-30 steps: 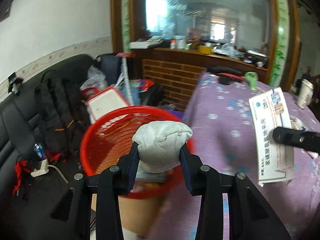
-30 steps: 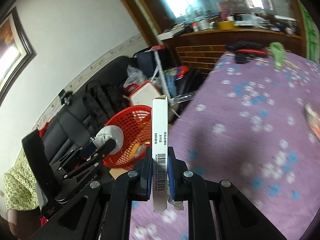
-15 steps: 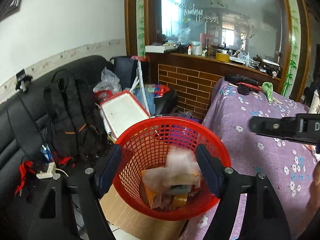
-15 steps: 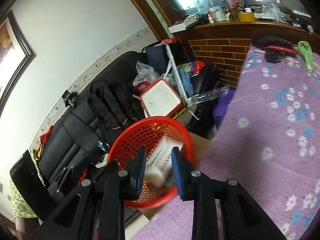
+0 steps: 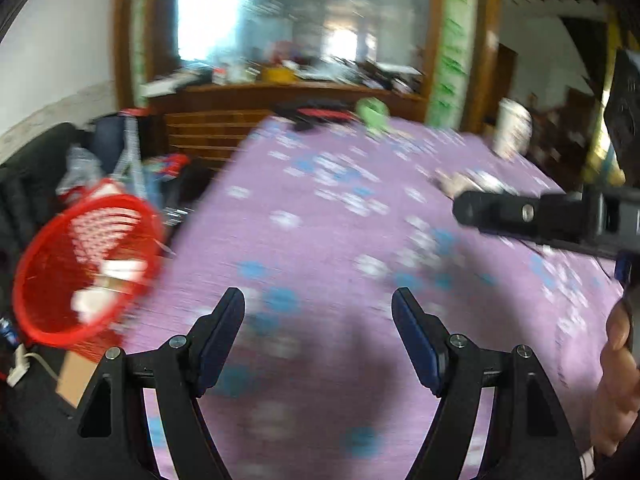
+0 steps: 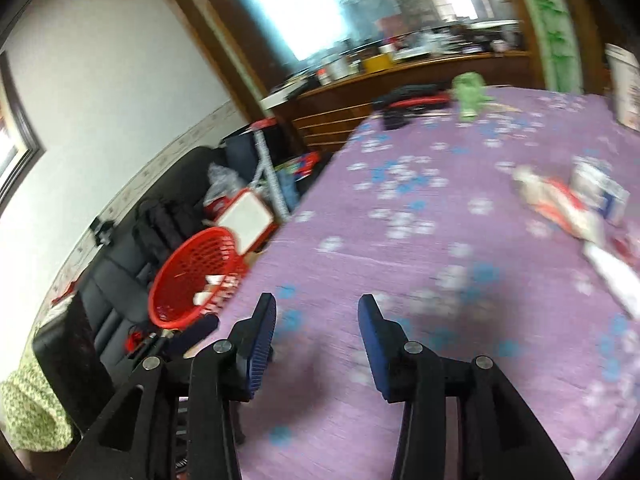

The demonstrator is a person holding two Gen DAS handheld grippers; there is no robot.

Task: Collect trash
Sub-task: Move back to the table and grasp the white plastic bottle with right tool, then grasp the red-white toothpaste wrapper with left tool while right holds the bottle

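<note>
A red mesh basket (image 5: pixel 86 264) holding white and tan trash stands off the left edge of the purple flowered tablecloth (image 5: pixel 340 240); it shows again (image 6: pixel 196 280) in the right wrist view. My left gripper (image 5: pixel 318 306) is open and empty above the cloth. My right gripper (image 6: pixel 317 314) also hangs over the cloth, jaws opening, nothing between them. Its black body (image 5: pixel 532 216) crosses the right of the left wrist view. Loose wrappers and a small white box (image 6: pixel 572 204) lie on the cloth at the right, with a blurred scrap (image 5: pixel 472 182) far right.
A black sofa (image 6: pixel 120 264) piled with a backpack and bags stands left of the basket. A green object (image 6: pixel 470 94) and dark items (image 6: pixel 408 102) lie at the table's far end before a wooden counter. A white cup (image 5: pixel 512 128) stands far right. A hand (image 5: pixel 618 380) shows at right.
The grey wad left my left gripper and the white box left my right gripper, both into the basket. Both grippers opened and swung right from over the basket to over the purple cloth.
</note>
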